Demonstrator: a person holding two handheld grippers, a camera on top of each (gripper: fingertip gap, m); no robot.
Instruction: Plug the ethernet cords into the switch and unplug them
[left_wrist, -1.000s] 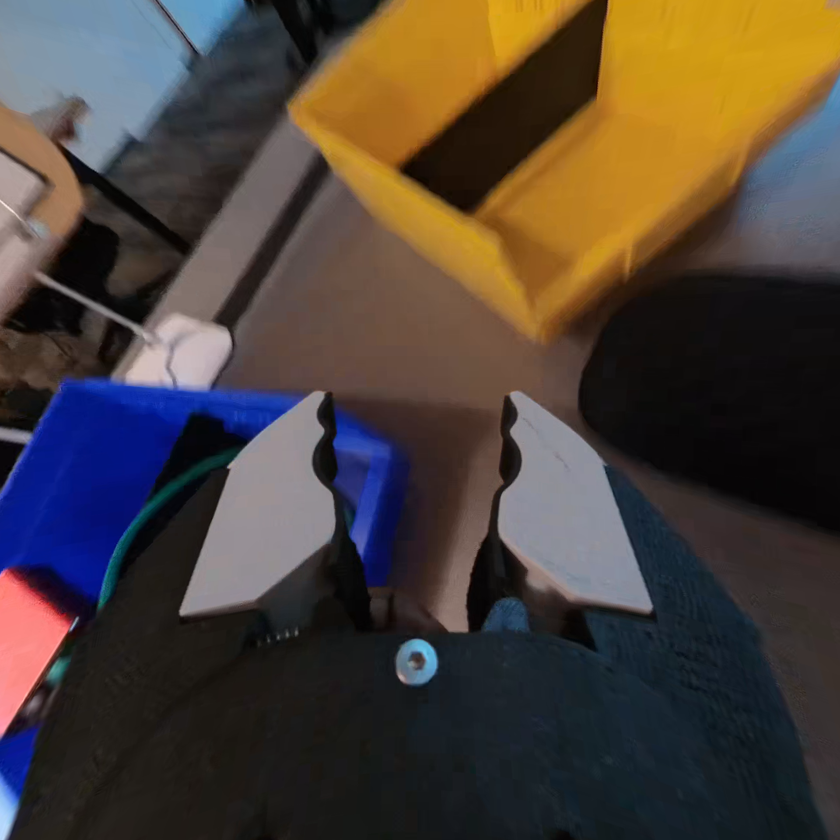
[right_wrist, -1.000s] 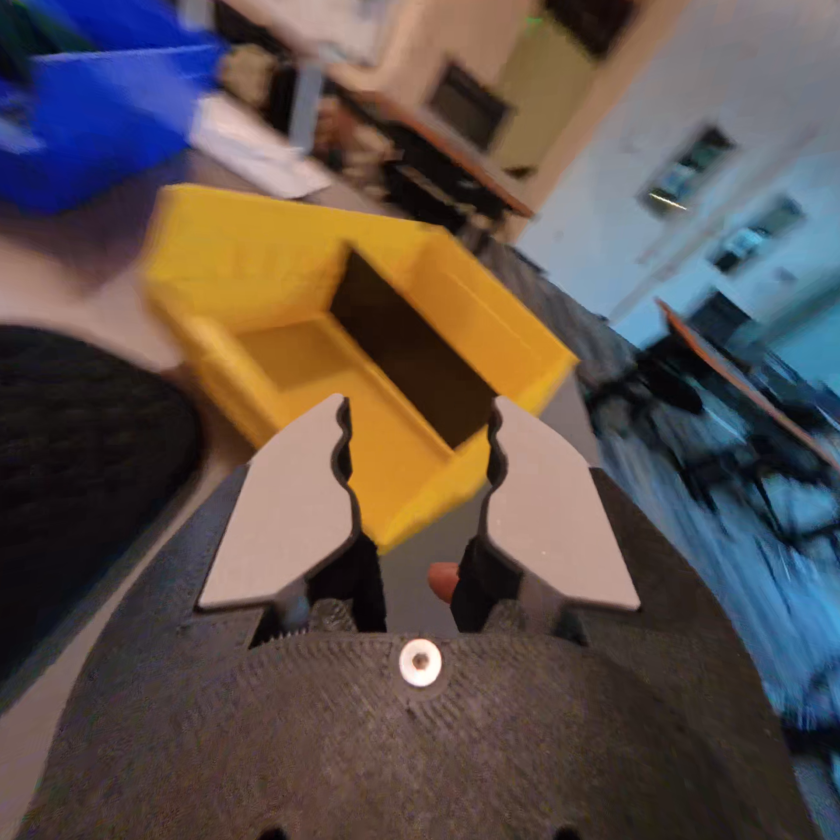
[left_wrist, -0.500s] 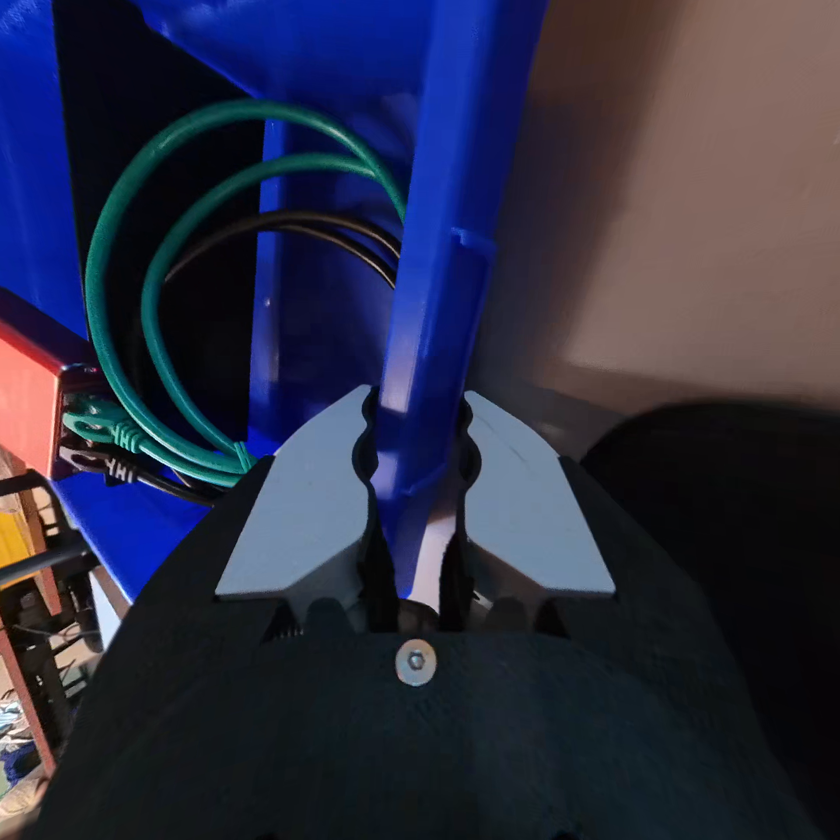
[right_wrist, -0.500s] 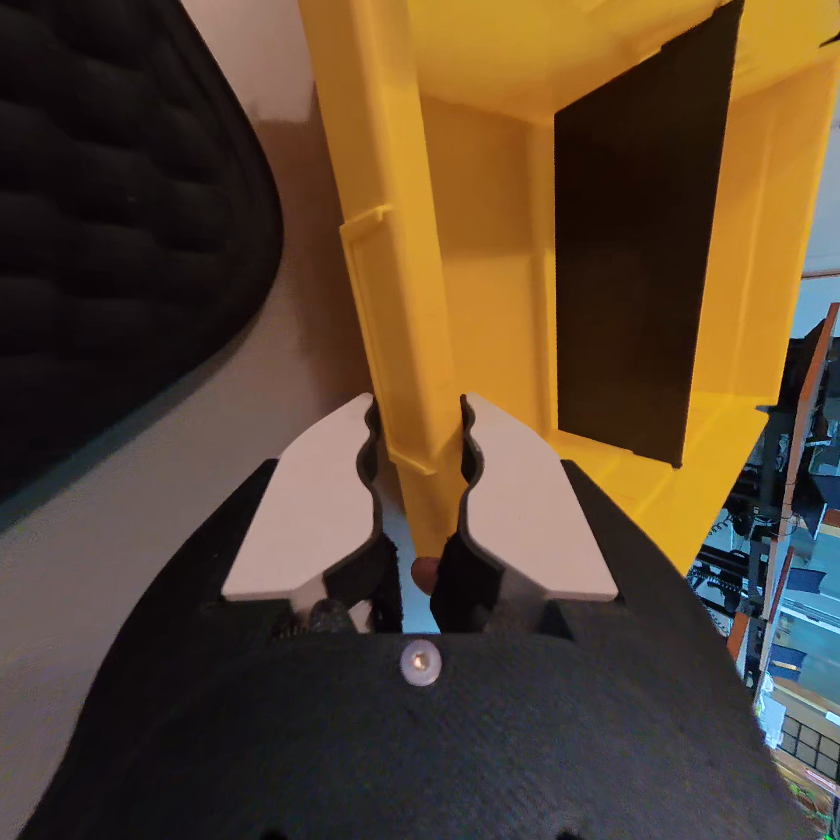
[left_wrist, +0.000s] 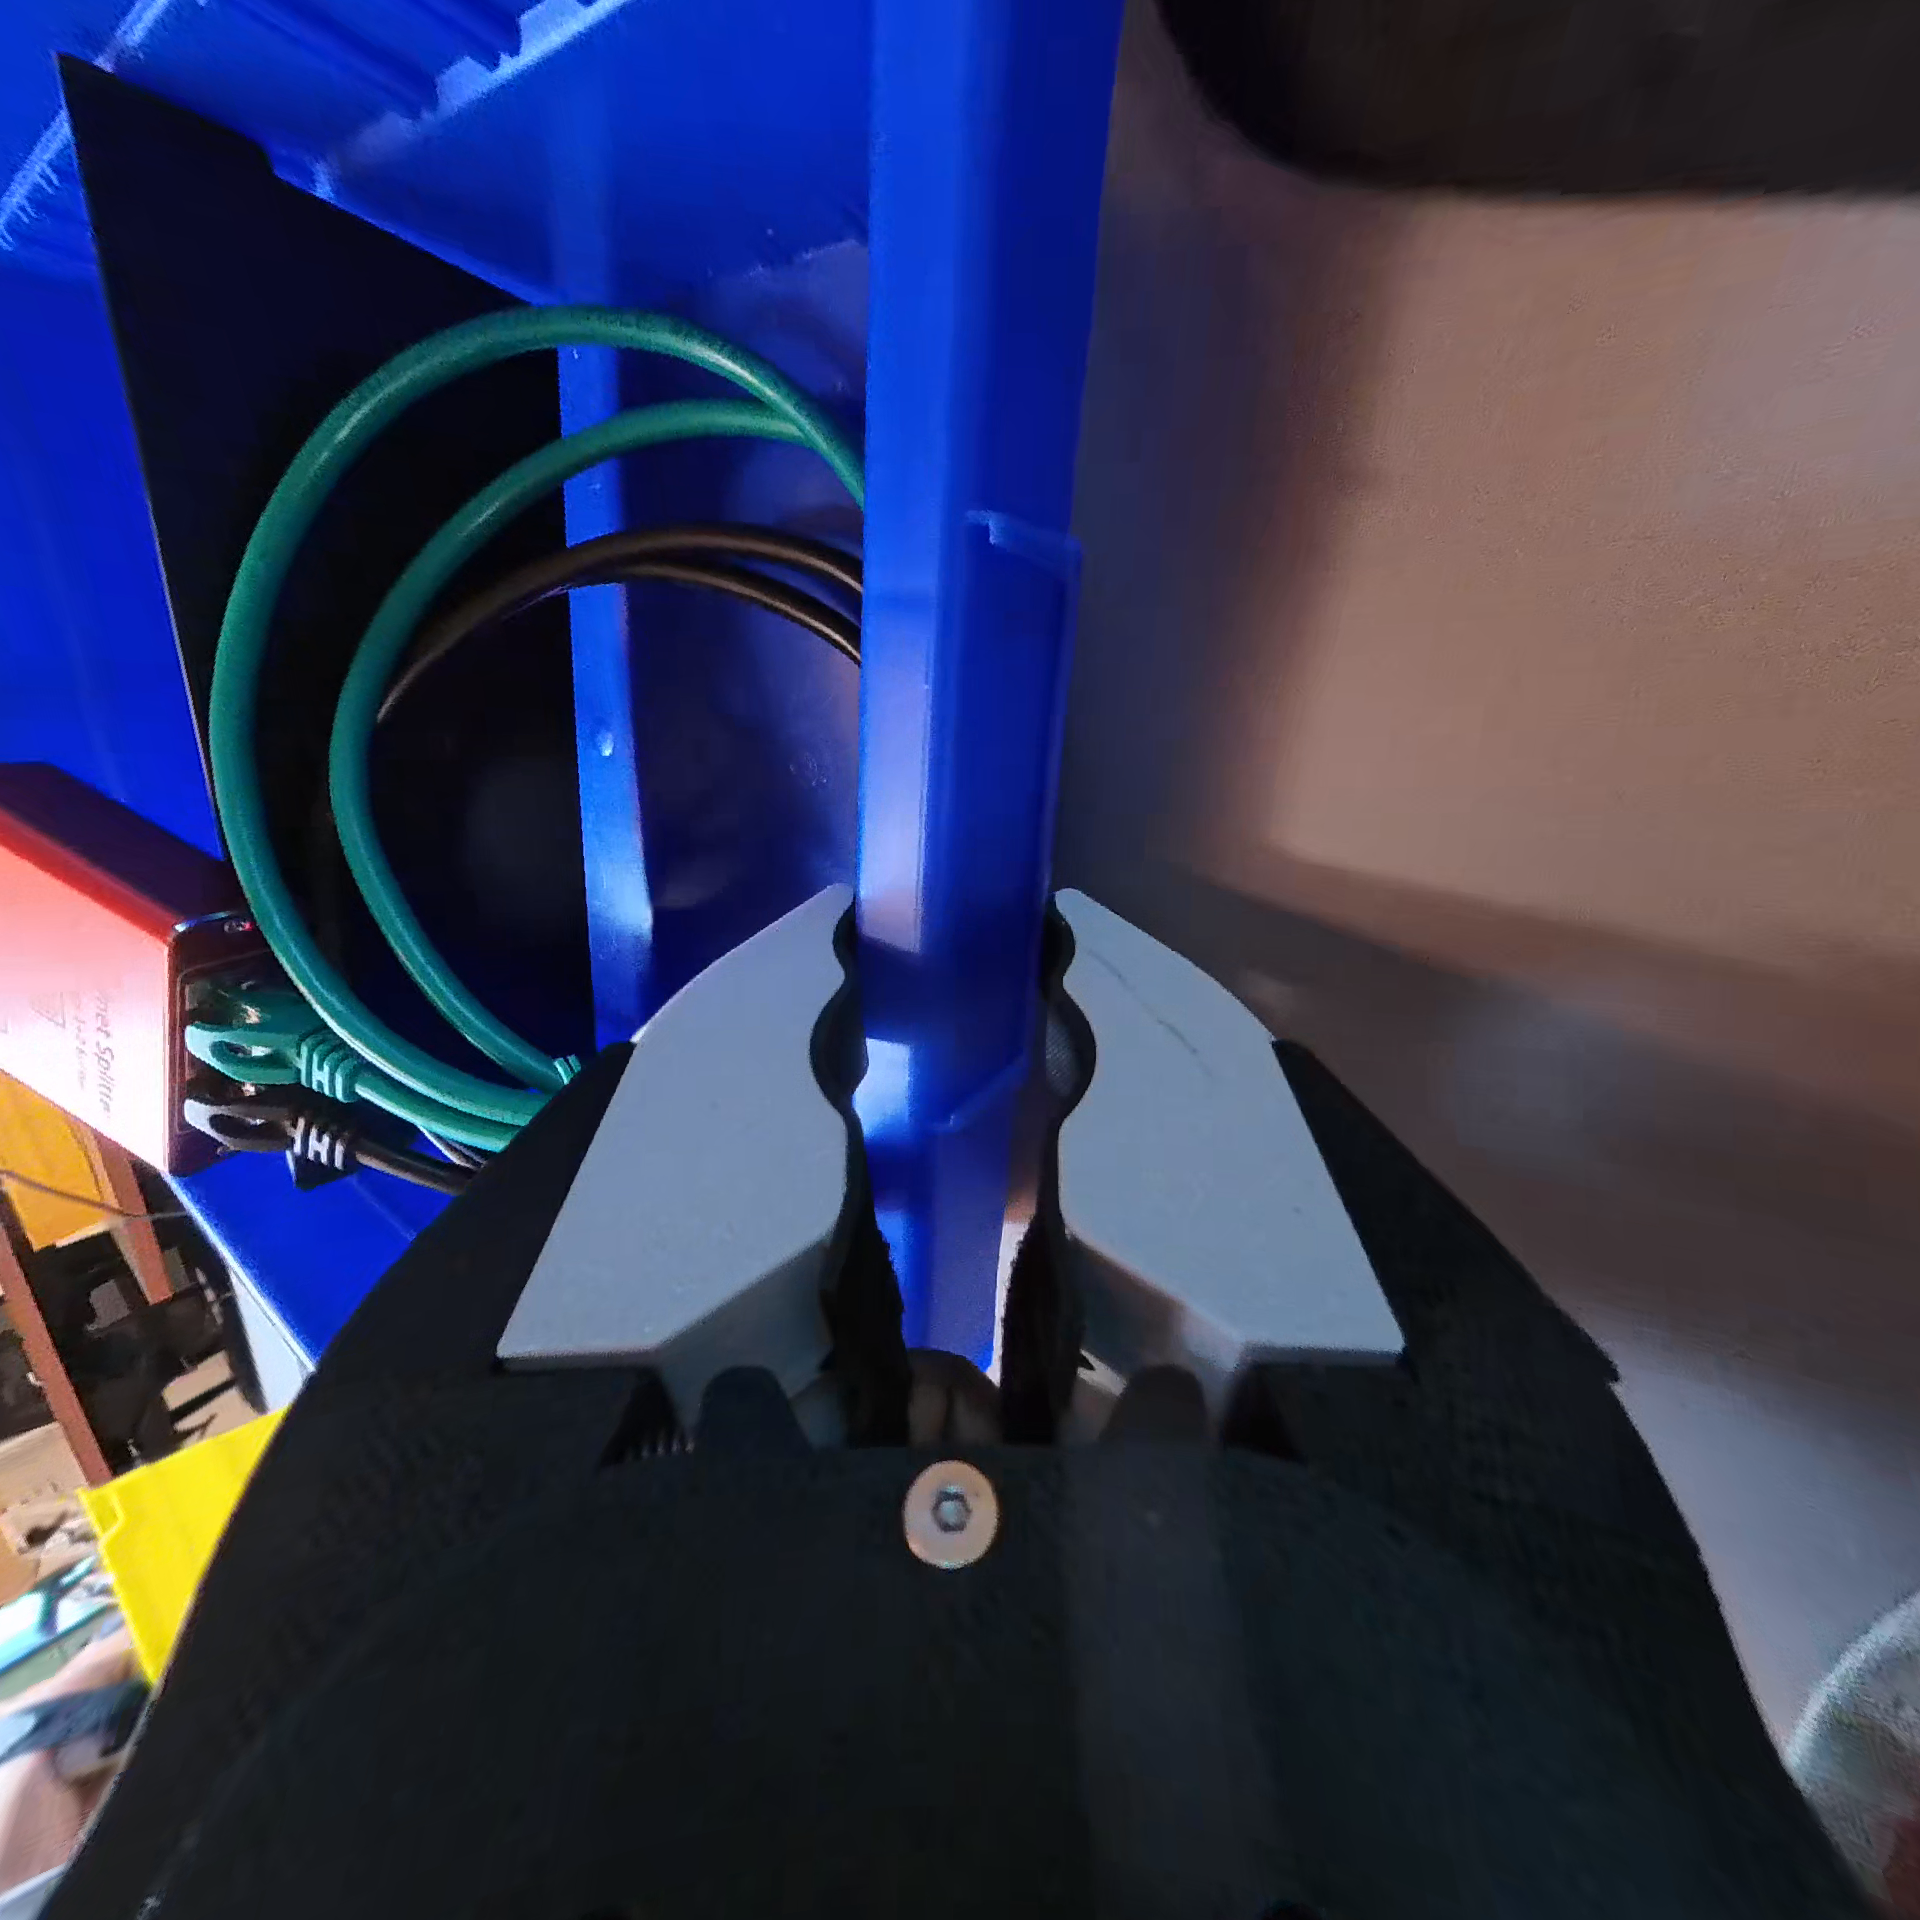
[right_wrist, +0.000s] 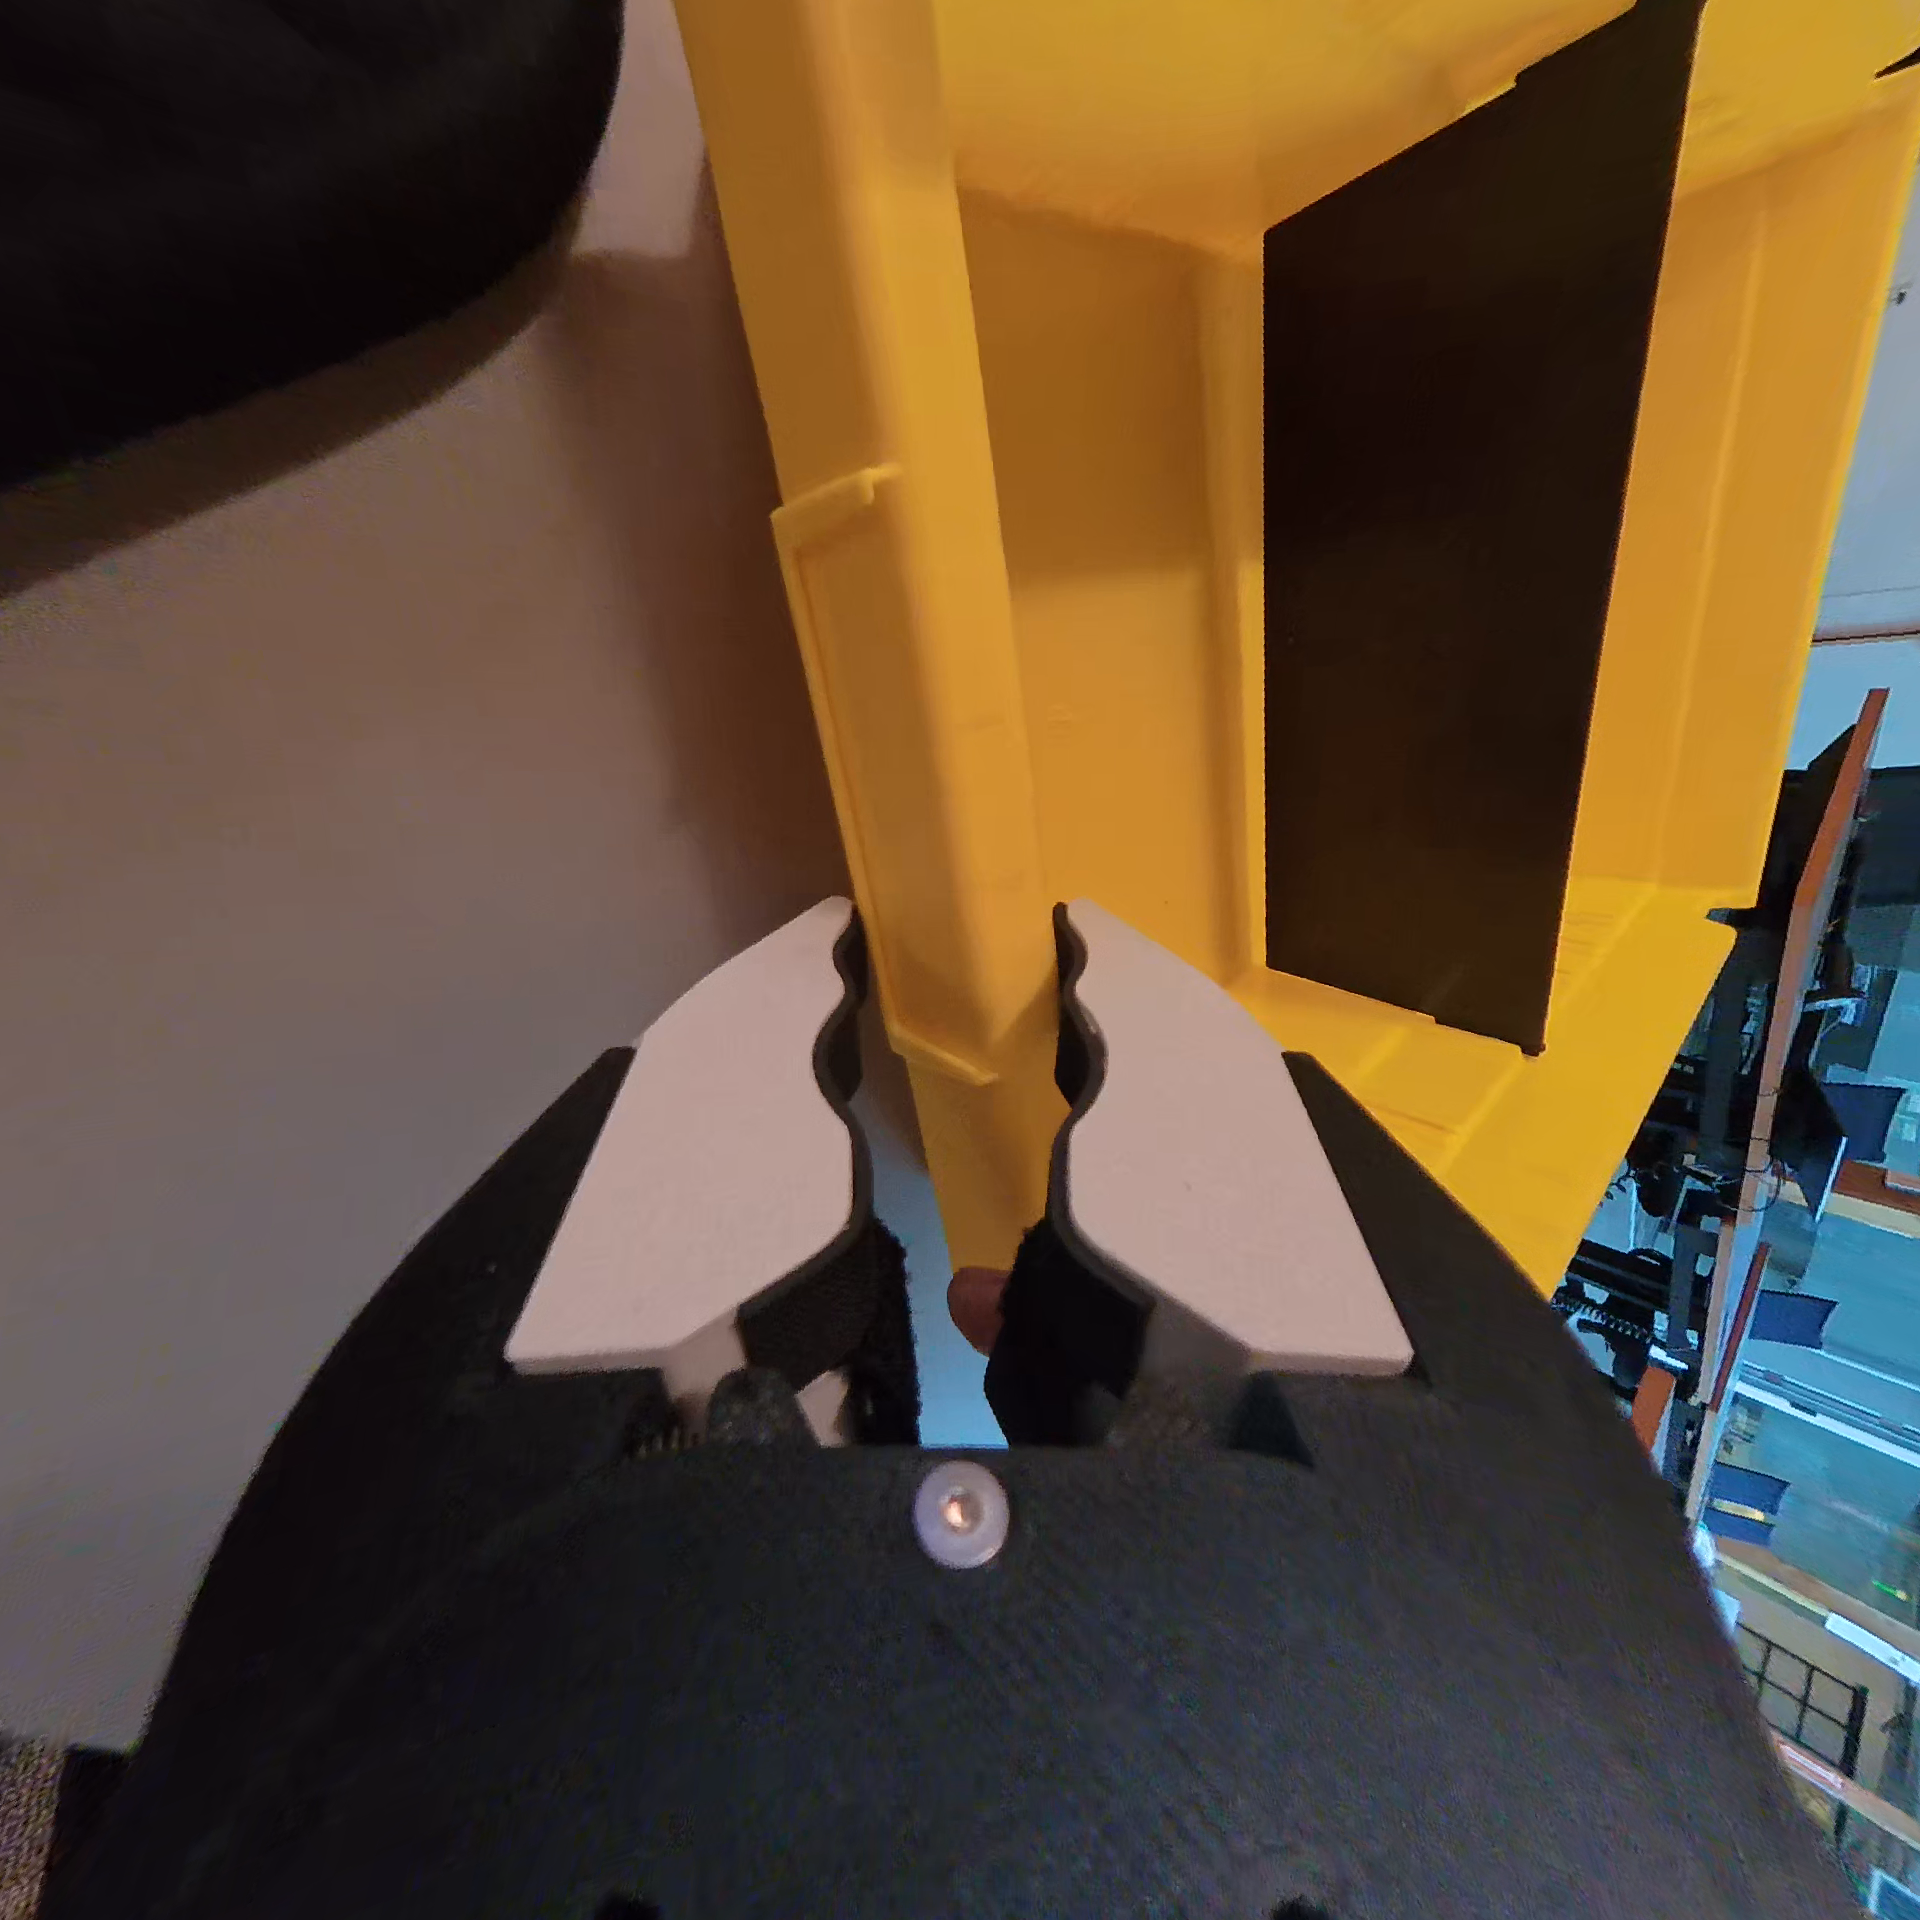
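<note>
My left gripper is shut on the side wall of a blue bin. Inside the bin, at the left, lies a red switch. Green cords and black cords loop from behind the wall to the switch. A green plug and a black plug sit in its ports. My right gripper is shut on the side wall of a yellow bin, which shows only a black panel inside.
A black padded mat lies on the beige table left of the yellow bin, and it also shows at the top right of the left wrist view. Shelves and furniture stand beyond the table edge on the right. My right fingertips sit around 65 cm from my left ones.
A second ago both grippers were open above the table. Each then closed on a bin wall. Since half a second ago both have shifted with their bins, relative to the black mat.
</note>
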